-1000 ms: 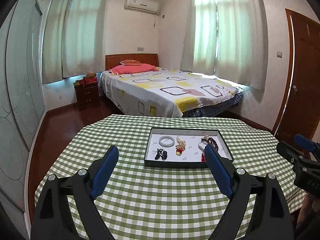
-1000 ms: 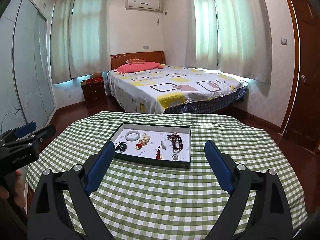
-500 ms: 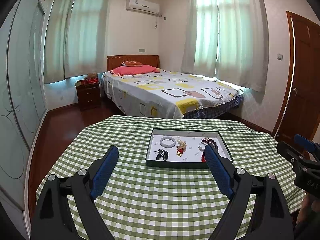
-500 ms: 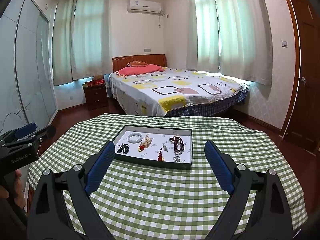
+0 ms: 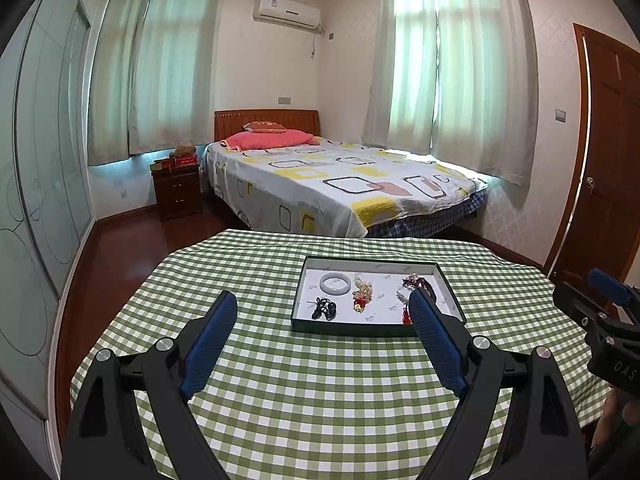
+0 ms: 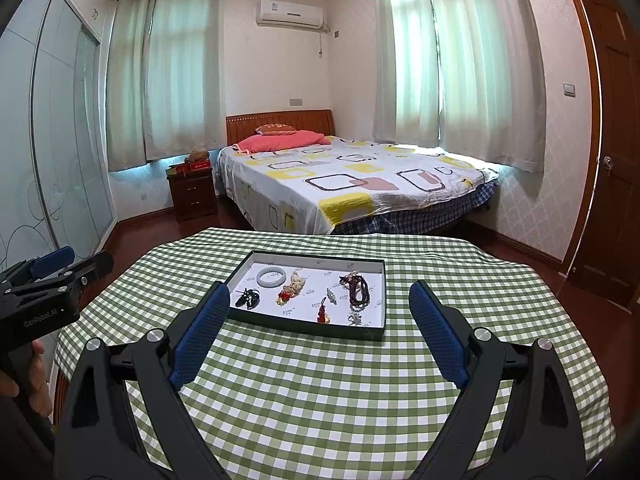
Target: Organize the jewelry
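A shallow dark tray (image 5: 352,327) with a white floor lies on the green checked tablecloth (image 5: 320,380); it also shows in the right wrist view (image 6: 308,329). In it lie a white bangle (image 5: 335,282), a black piece (image 5: 323,308), a gold and red piece (image 5: 362,294), a dark bead string (image 6: 356,289) and a small red charm (image 6: 321,313). My left gripper (image 5: 322,306) is open and empty, held above the table short of the tray. My right gripper (image 6: 320,296) is open and empty, likewise short of the tray.
The round table's edge drops to a dark wood floor (image 5: 120,248). A bed (image 5: 340,184) stands behind the table, a nightstand (image 5: 178,190) at its left, a door (image 5: 608,168) on the right. The right gripper's body (image 5: 600,320) shows at the left view's right edge.
Both views have tilted up slightly, so the tray sits lower in frame. Both grippers stay open and empty. The jewelry has not moved.
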`<move>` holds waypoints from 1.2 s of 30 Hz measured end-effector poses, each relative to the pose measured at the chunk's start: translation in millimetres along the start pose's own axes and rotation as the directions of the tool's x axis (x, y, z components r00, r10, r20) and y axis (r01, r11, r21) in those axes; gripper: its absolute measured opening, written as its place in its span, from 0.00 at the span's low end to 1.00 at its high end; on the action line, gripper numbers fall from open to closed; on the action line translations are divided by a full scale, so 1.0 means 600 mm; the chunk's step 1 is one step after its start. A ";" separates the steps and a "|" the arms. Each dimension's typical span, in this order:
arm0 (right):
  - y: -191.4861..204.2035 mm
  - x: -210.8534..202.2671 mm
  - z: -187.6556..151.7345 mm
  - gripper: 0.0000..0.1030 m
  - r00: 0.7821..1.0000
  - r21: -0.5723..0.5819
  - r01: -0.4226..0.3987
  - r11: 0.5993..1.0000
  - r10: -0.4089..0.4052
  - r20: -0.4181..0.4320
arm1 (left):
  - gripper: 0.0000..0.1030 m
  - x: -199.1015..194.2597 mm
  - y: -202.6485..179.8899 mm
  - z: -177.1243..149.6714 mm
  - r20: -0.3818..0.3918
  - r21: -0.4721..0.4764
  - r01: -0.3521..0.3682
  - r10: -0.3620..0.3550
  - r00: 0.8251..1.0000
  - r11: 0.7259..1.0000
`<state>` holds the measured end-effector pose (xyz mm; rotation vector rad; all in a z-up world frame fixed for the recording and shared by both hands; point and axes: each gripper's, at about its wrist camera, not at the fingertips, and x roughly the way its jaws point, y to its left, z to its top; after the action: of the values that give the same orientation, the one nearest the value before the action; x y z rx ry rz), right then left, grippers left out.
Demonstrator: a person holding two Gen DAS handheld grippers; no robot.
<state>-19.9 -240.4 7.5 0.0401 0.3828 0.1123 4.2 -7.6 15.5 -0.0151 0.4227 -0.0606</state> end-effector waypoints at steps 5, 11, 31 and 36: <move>0.002 0.001 0.000 0.86 1.000 -0.001 -0.001 1.000 0.001 -0.002 | 0.82 0.000 0.001 0.000 -0.001 -0.003 0.000 0.000 1.000 1.000; 0.005 0.002 -0.001 0.86 1.000 -0.003 -0.002 1.000 0.002 -0.002 | 0.82 -0.001 0.001 0.000 -0.002 -0.002 0.002 -0.002 1.000 1.000; 0.012 0.004 -0.003 0.86 1.000 -0.005 -0.003 1.000 0.003 -0.003 | 0.82 -0.001 0.004 -0.004 -0.007 -0.022 -0.003 0.003 1.000 1.000; 0.013 0.005 -0.003 0.86 1.000 -0.006 -0.003 1.000 0.003 -0.003 | 0.82 -0.003 0.001 -0.004 -0.002 -0.022 -0.012 0.012 1.000 1.000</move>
<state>-18.8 -232.5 5.1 0.0347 0.3851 0.1166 1.7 -7.0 13.7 -0.0339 0.4256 -0.0443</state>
